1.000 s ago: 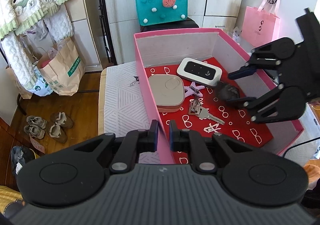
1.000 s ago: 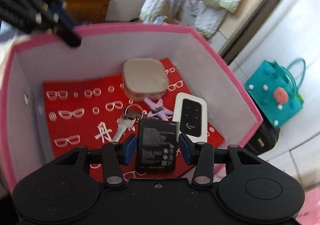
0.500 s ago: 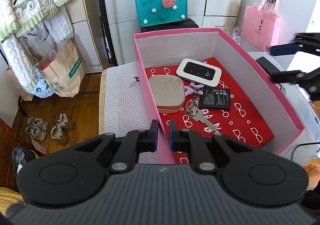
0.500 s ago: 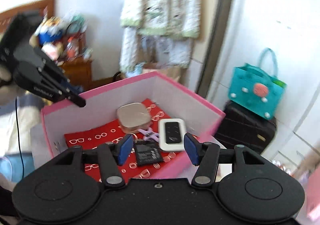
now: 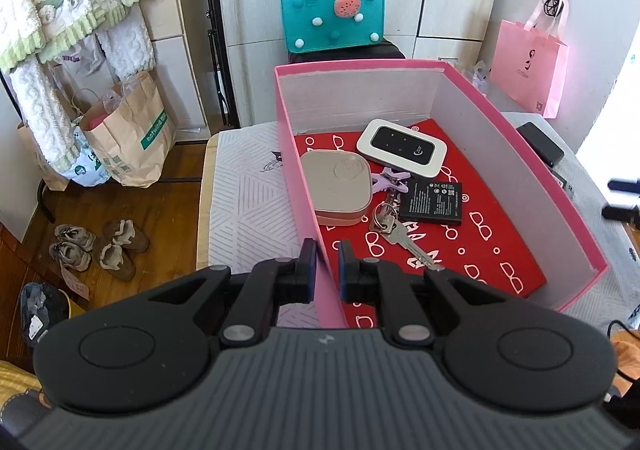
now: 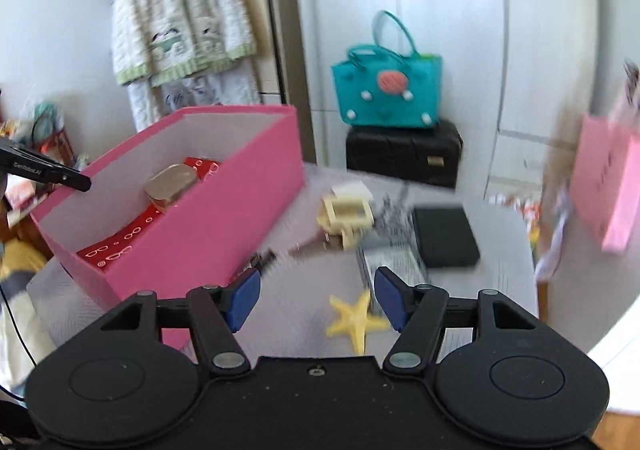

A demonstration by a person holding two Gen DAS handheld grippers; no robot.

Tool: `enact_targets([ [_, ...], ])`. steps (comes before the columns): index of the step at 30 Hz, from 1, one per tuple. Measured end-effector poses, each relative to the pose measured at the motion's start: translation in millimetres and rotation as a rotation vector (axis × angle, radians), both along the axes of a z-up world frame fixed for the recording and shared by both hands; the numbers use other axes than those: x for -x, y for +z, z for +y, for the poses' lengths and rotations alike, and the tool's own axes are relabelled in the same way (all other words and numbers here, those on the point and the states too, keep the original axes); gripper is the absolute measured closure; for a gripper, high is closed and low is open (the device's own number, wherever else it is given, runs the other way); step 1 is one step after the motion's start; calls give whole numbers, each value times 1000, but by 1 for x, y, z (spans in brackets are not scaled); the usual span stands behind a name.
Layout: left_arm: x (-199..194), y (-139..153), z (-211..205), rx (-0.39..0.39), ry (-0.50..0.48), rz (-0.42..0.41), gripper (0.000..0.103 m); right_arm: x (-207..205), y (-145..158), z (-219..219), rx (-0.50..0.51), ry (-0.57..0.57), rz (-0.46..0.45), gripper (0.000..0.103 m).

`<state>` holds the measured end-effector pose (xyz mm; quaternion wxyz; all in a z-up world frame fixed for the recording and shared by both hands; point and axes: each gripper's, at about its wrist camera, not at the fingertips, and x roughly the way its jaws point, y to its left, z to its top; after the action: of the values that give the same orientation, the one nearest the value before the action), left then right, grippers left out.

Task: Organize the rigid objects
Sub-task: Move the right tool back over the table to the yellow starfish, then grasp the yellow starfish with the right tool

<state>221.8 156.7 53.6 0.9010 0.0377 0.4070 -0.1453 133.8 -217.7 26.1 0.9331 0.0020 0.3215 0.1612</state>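
Left gripper [image 5: 325,256] is clamped on the pink box [image 5: 552,186] wall. Right gripper [image 6: 316,300] is opening, empty. The battery [image 5: 432,203] lies flat inside, long side running across the box.

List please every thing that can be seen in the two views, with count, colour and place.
box: 1, pink, on the bed
router: 1, white and black, in box, far end
case: 1, beige, in box by left wall
battery: 1, black, box middle
keys: 1 bunch, silver, beside battery
clip: 1, lilac, between case and battery
starfish: 1, yellow, on bed outside box
flat device: 1, black, on bed
felt bag: 1, teal, on a dark case
paper bag: 1, pink, by wall
left gripper: black, shut on box wall
right gripper: black, blue fingers, opening, empty
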Motion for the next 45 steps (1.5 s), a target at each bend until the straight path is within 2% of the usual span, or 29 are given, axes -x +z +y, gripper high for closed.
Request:
enact_targets([
  [3,-1,1,-4,-16,6,-1,93,5,-26,-2,-27,-38,50,44],
  [6,0,1,-4,-19,10,2,93,5,-47,-4,-76,-90,74,45],
  [8,0,1,-3,-12,15,5,93,4,-55,-4,-72,-123,71,45],
  [10,1,0,-3,-10,21,0,93,2,-60,-4,-43,-135,59,45],
  [15,1,0,-1,12,40,6,93,-16,-68,-1,-91,-141,85,44],
  [20,2,-1,-3,-2,36,11,93,-29,-69,19,-2,-163,61,43],
  [22,2,0,-2,5,37,15,93,-29,-73,24,0,-179,34,31],
  [23,2,0,-1,10,36,17,93,-28,-75,26,-11,-186,23,28],
  [27,2,-1,1,20,30,14,93,-29,-78,37,7,-215,1,21],
  [30,2,-1,2,27,30,12,93,-32,-77,42,28,-228,2,20],
  [32,2,-2,3,37,31,11,93,-33,-77,42,30,-235,2,25],
  [34,3,-2,5,43,30,12,93,-33,-76,42,59,-247,-2,39],
  [36,3,-2,5,42,23,18,93,-31,-74,41,82,-238,-4,64],
  [40,3,-2,5,32,10,19,93,-27,-70,36,57,-173,31,66],
  [45,2,-2,5,38,9,19,93,-25,-68,36,67,-158,36,66],
])
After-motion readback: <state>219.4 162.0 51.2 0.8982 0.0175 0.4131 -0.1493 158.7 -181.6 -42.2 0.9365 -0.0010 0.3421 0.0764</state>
